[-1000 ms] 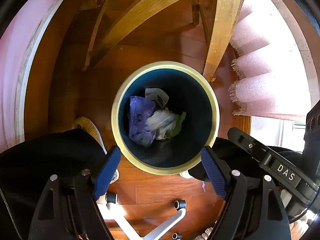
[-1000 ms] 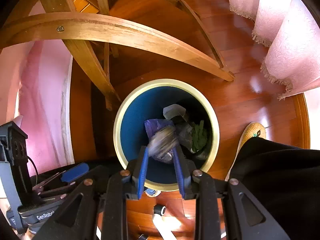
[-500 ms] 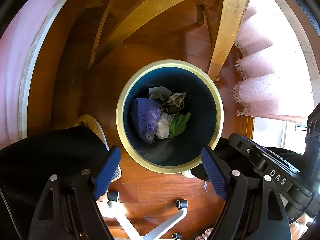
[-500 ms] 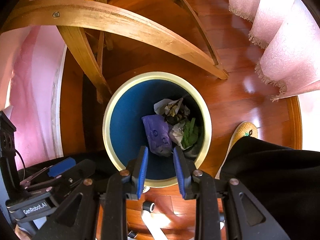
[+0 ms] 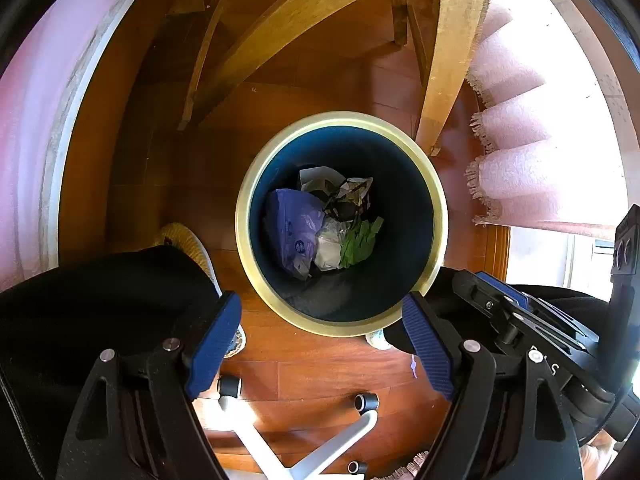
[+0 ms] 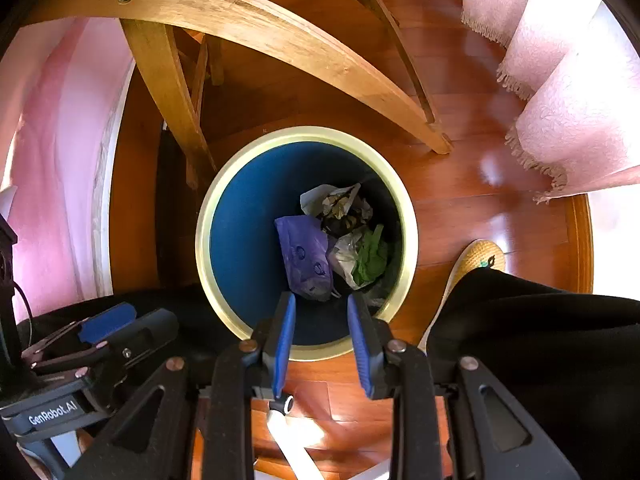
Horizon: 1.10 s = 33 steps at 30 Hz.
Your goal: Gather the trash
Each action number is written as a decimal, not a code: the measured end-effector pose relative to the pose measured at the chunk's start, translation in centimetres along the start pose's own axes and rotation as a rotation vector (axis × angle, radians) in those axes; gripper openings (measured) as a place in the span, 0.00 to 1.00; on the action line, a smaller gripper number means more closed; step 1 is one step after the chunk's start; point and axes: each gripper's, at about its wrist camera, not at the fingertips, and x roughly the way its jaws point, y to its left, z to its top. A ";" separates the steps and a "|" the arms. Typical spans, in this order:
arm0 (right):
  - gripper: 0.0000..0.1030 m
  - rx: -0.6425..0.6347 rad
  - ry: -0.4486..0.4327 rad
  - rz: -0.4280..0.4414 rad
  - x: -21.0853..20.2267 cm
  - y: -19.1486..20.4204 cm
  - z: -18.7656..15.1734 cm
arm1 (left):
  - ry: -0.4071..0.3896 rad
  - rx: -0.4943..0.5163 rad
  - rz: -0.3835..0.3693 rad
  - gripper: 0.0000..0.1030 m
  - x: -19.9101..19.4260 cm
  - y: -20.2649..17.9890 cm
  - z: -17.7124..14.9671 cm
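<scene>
Dropped from the right tongs [image 6: 321, 340], now narrowly parted and empty beside wide-open left tongs [image 5: 322, 346], the crumpled wrapper [image 6: 345, 210] lies light and crushable in the blue bin [image 6: 240, 240], best pinched by a loose fold.

Purple bag [image 6: 306, 258], white wrappers [image 6: 346, 254] and green scrap [image 6: 370, 258] lie crumpled inside the blue bin [image 6: 244, 240].

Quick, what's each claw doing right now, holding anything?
Left gripper: open wide, empty, above the bin.
Right gripper: partly open, nothing between its jaws.
</scene>
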 end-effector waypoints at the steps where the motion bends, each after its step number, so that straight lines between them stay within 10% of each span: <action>1: 0.27 0.002 0.003 0.003 0.0 0.1 -0.1 | -0.001 0.000 0.000 0.79 0.0 -0.1 -0.1; 22: 0.29 -0.048 -0.039 0.023 -3.2 0.5 -3.9 | -0.011 -0.003 -0.008 0.79 -2.2 0.0 -3.8; 33: 0.29 -0.126 -0.177 0.021 -7.2 1.1 -6.0 | -0.210 0.091 0.043 0.79 -7.8 -1.9 -7.0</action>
